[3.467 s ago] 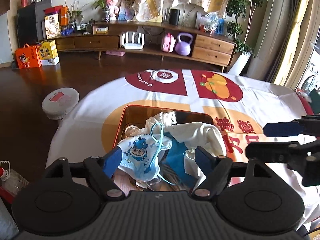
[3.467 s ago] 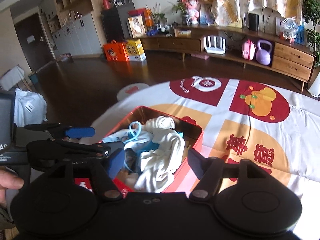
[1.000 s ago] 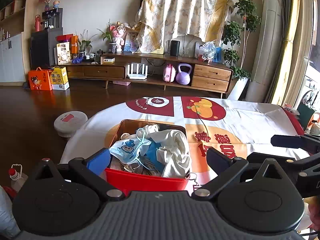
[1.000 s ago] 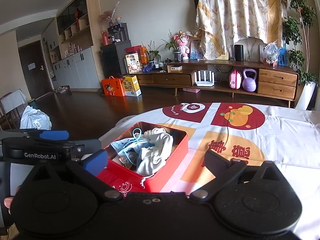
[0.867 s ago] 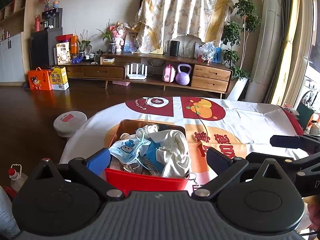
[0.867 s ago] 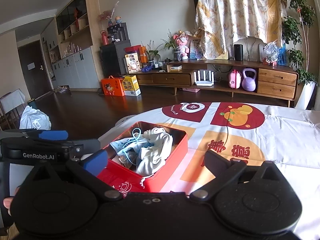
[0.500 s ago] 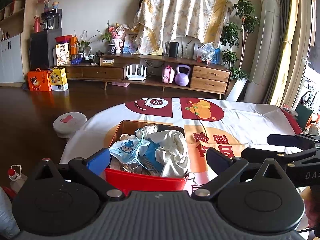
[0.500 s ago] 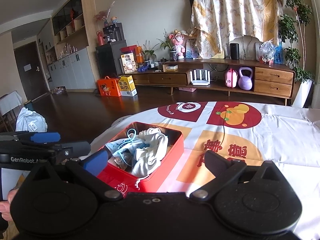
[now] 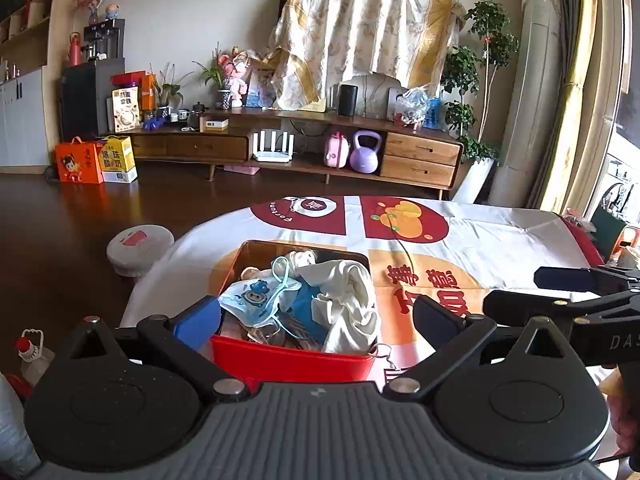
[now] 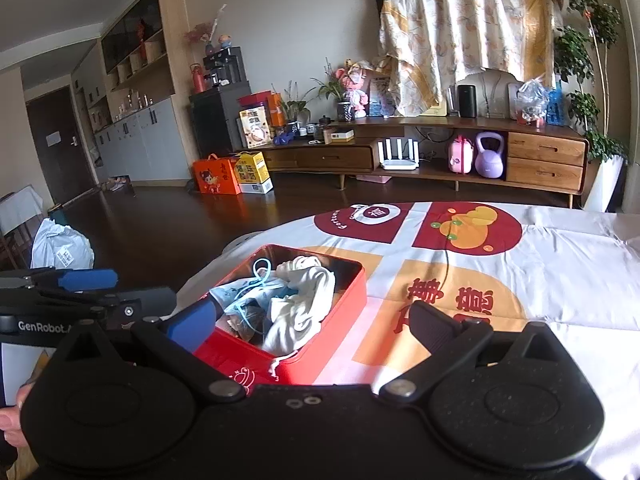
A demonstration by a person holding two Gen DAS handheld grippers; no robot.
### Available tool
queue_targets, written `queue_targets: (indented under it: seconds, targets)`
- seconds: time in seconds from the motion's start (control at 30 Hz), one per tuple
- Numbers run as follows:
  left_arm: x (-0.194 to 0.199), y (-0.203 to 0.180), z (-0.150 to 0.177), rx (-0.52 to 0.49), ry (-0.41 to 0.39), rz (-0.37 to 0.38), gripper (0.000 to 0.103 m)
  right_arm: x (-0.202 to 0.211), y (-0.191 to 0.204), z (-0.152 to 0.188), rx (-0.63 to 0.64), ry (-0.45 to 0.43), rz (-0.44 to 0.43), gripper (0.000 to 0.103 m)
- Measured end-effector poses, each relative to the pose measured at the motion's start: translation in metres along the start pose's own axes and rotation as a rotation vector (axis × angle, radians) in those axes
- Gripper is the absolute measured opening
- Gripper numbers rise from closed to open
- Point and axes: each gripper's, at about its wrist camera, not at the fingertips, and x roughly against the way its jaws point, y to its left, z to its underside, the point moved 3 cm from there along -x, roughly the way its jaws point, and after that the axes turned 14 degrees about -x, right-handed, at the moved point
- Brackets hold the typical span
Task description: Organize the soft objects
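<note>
So going left to right: the left gripper (image 9: pixel 316 318) has its fingers spread wide with nothing between them, and the red tin (image 9: pixel 294 362) sits dead ahead, its near wall right between the tips and just below them. The soft stuff is all piled inside it: a kids' mask (image 9: pixel 256 300) toward the blue left finger, a white cloth (image 9: pixel 348 300) heaped toward the right finger, something blue in between. The tin's long axis runs straight away from the left fingers. The right gripper (image 10: pixel 316 320) is spread too, empty, but the tin (image 10: pixel 320 340) lies off toward its left finger and skewed, its length running away to the right, with only the cloth (image 10: pixel 300 308) near centre; ahead of its right finger it's just tablecloth (image 10: pixel 560 280). So I'd say the left one is squarer on and better lined up. Can't tell from this whether the pile's been packed in or is waiting to be sorted out; nothing soft shows on the tablecloth outside the tin.
</note>
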Motion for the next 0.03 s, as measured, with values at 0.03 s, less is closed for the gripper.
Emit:
queue_targets:
  seconds: [0.03]
  targets:
    - [-0.0006, -0.0005, 0.0000, -0.002, 0.002, 0.003, 0.103, -0.0006, -0.0024, -0.0003, -0.006, 0.000, 0.004, 0.103]
